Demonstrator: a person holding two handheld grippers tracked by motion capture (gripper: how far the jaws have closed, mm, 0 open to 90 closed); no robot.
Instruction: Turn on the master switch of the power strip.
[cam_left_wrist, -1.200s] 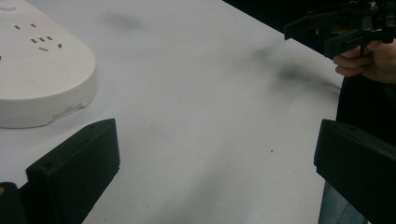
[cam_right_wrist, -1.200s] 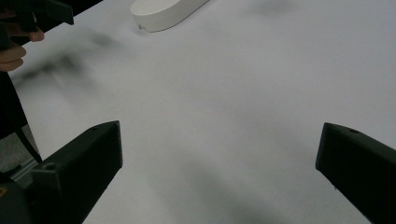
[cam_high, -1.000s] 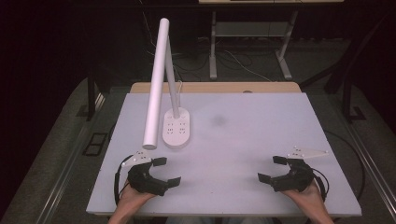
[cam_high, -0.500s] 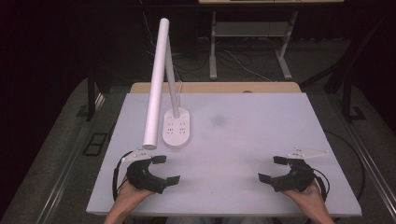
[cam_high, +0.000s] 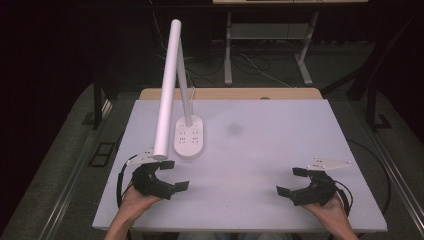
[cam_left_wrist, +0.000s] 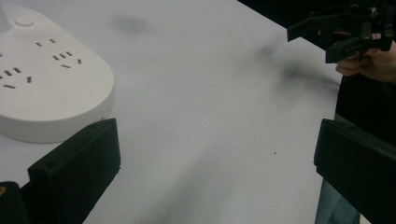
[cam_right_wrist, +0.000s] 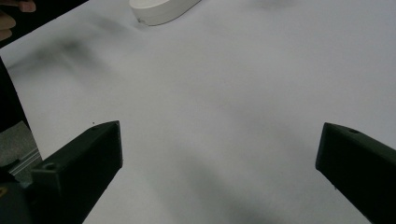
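Note:
A white desk lamp stands on the table, its oval base (cam_high: 189, 140) carrying power sockets and its long tube head (cam_high: 168, 90) slanting down to the front left. My left gripper (cam_high: 175, 175) is open just in front of the base, with nothing between its jaws. In the left gripper view the base (cam_left_wrist: 46, 93) lies close at the upper left, beyond the wide-apart jaws of the left gripper (cam_left_wrist: 217, 158). My right gripper (cam_high: 290, 181) is open near the front right edge and holds nothing. The right gripper view shows its spread jaws (cam_right_wrist: 219, 163) over bare table, with the base (cam_right_wrist: 161, 10) far off.
The table top (cam_high: 260, 150) is pale grey, with a faint dark smudge (cam_high: 233, 129) near its middle. A wooden strip (cam_high: 230, 94) runs along the far edge. Cables and metal desk legs (cam_high: 228, 50) stand on the dark floor behind.
My left gripper has edged slightly forward, toward the lamp base. The right gripper has stayed where it was, and both remain open.

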